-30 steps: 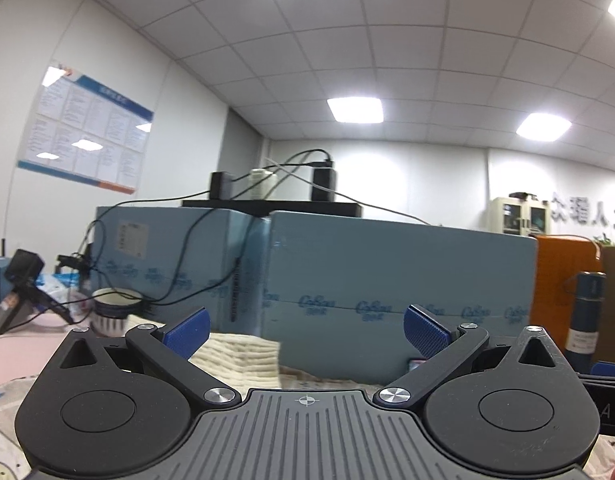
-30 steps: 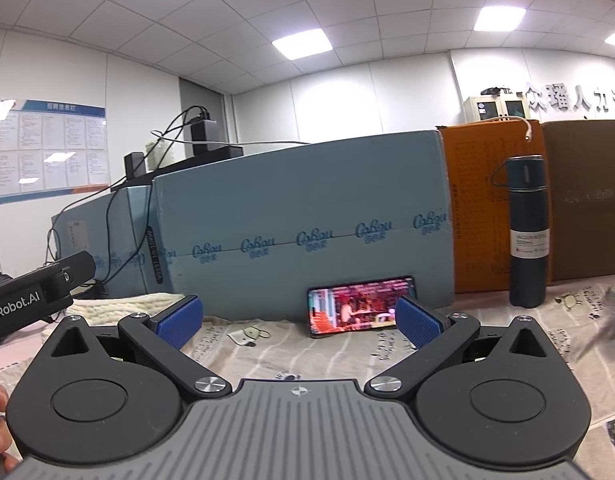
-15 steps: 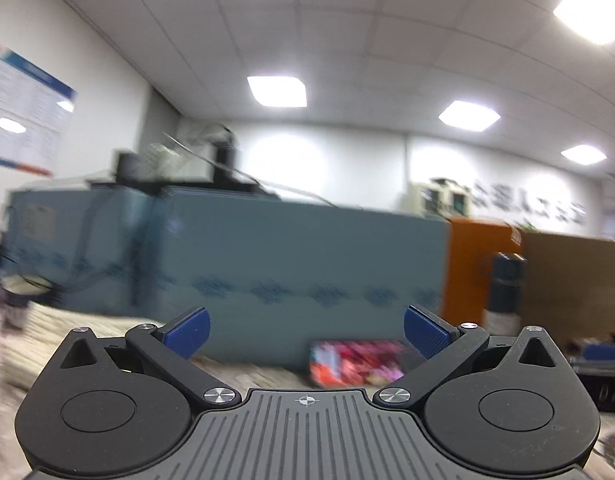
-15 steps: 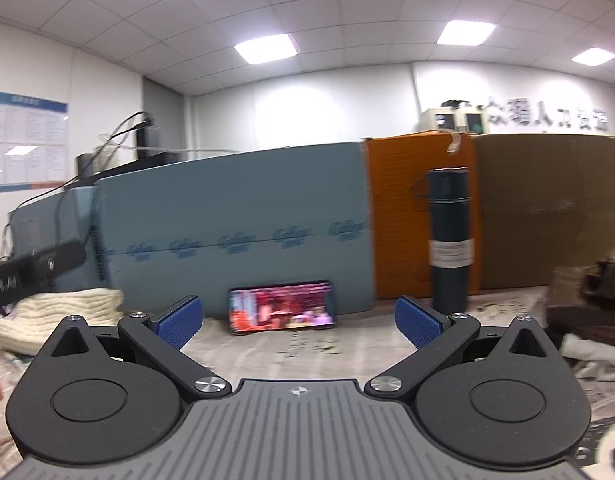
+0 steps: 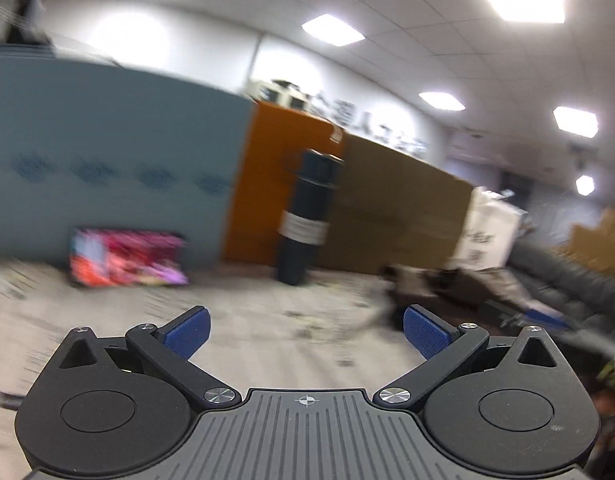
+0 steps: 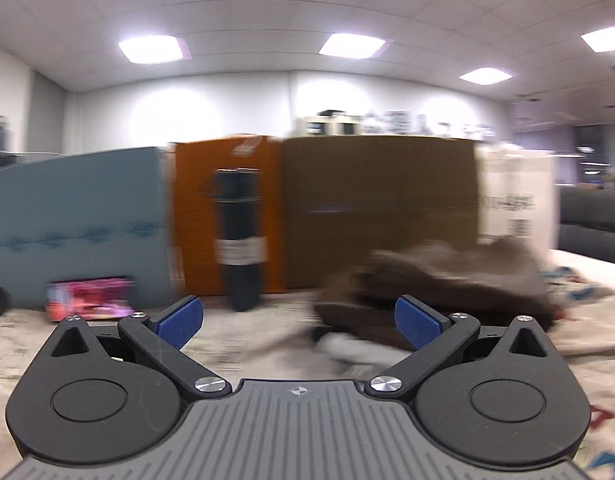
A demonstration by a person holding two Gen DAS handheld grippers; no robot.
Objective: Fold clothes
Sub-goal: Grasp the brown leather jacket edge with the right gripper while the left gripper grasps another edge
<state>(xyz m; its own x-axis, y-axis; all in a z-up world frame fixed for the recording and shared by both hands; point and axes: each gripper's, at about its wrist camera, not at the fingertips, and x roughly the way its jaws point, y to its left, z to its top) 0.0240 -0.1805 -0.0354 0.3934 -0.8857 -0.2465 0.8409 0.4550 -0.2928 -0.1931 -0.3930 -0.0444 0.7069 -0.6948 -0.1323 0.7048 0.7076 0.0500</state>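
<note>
A pile of dark brown clothes [image 6: 447, 280] lies on the printed table cover, just beyond my right gripper [image 6: 297, 324], which is open and empty. The same pile shows blurred at the right in the left wrist view [image 5: 439, 284]. My left gripper [image 5: 305, 330] is open and empty, held above the table cover, with the pile ahead and to its right. Both views are motion-blurred.
A dark flask [image 5: 307, 216] [image 6: 239, 240] stands by the orange board [image 5: 275, 184]. A lit phone [image 5: 125, 258] [image 6: 87, 298] leans on the blue foam board [image 5: 107, 152]. A brown cardboard panel [image 6: 379, 208] and a white box [image 6: 515, 196] stand behind. A dark sofa [image 5: 567, 280] is at right.
Both grippers have swung to the right. The cream knit cloth and cables have left view; the brown clothes pile has come into view. Both stay open.
</note>
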